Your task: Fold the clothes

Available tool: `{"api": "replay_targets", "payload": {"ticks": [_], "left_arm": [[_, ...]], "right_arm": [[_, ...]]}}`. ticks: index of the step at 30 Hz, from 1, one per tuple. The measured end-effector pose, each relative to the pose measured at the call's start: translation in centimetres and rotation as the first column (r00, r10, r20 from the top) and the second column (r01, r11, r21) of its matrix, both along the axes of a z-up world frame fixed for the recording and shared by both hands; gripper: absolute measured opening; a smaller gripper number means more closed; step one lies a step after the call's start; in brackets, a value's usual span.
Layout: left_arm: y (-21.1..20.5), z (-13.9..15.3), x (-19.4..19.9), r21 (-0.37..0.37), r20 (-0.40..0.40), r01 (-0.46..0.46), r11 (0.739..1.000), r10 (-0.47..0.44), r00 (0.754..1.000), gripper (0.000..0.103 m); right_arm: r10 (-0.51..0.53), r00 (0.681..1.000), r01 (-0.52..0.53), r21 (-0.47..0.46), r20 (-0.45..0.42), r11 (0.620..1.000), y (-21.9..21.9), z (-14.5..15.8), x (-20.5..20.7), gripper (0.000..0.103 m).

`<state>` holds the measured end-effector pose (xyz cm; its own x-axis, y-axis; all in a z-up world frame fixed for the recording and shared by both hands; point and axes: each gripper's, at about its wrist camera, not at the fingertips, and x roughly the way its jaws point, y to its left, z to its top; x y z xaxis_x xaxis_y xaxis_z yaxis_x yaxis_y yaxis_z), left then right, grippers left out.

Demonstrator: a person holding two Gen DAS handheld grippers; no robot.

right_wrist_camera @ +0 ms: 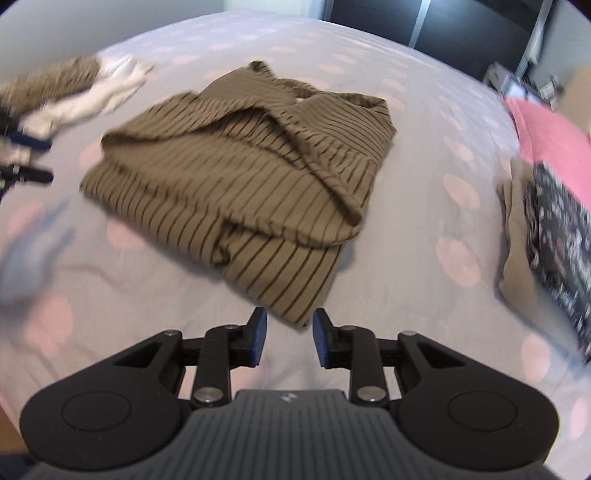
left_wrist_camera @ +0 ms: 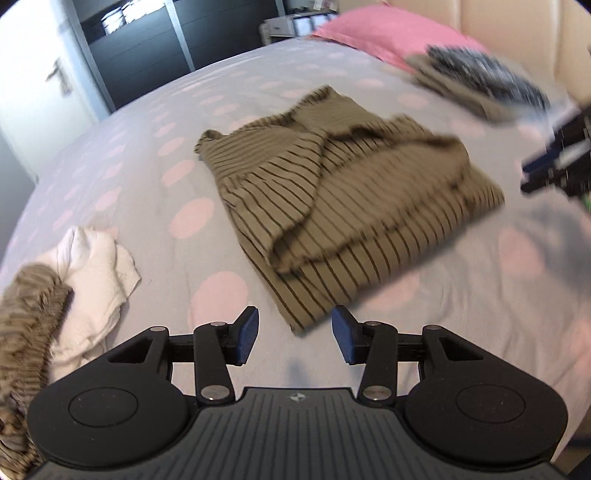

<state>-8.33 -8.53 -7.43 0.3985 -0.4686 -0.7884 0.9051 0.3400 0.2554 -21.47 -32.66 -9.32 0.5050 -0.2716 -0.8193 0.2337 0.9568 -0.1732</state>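
Both claws hang just above the bed, tipped steeply down at it. Left claw (left_wrist_camera: 294, 334) is spread, nothing between its blue pads, and the near corner of the striped top (left_wrist_camera: 332, 199) lies on the cover just beyond its fingertips. Right claw (right_wrist_camera: 289, 338) is spread a little narrower, also empty, with the same garment's near corner (right_wrist_camera: 240, 177) just past its tips.

Around them: the bed (left_wrist_camera: 155, 206) wears a pale lilac cover with pink dots. At the left claw's near left sits a crumpled white cloth (left_wrist_camera: 99, 273), touching a fuzzy brown garment (left_wrist_camera: 26, 332) that spills off the frame edge. Far right, near a pink pillow (left_wrist_camera: 388, 33), rests a small stack: a tan piece under a dark patterned one (left_wrist_camera: 487, 74), blurred. From the right wrist that stack (right_wrist_camera: 554, 236) sits at the right edge, well apart from the striped top. Nothing lies between either claw and the garment.

The olive top with dark stripes lies mid-bed, partly folded, its sides turned inward over the body in loose rolls. Its long axis runs from the near corner away up the bed, slanting slightly. Each claw shows at the edge of the other's view, blurred (left_wrist_camera: 554, 158).
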Motion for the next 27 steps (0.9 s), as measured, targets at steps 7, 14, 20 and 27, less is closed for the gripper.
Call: {"api": "replay_targets", "payload": {"ticks": [7,14,20,27], "left_arm": [[-1.0,-4.0,-2.4,0.131,0.164,0.116,0.985,-0.137,0.977,0.042],[-2.1,-7.3,-3.6,0.247,0.312,0.198,0.949,-0.272,0.910,0.042],[-2.5,-9.4,-4.5,0.315,0.454,0.238,0.919,-0.366,0.813,0.042],[-3.3,-9.5,-4.2,0.337,0.467,0.244,0.909,-0.387,0.795,0.006]], "right_arm": [[0.119,0.990,-0.128,-0.139,-0.070,0.982,2.5,-3.0,0.6,0.032],[0.192,0.969,-0.227,-0.251,-0.155,0.941,3.4,-5.6,2.1,0.034],[0.248,0.952,-0.298,-0.367,-0.177,0.881,4.1,-7.2,2.5,0.032],[0.255,0.950,-0.309,-0.444,-0.180,0.841,3.8,-7.9,2.5,0.004]]}}
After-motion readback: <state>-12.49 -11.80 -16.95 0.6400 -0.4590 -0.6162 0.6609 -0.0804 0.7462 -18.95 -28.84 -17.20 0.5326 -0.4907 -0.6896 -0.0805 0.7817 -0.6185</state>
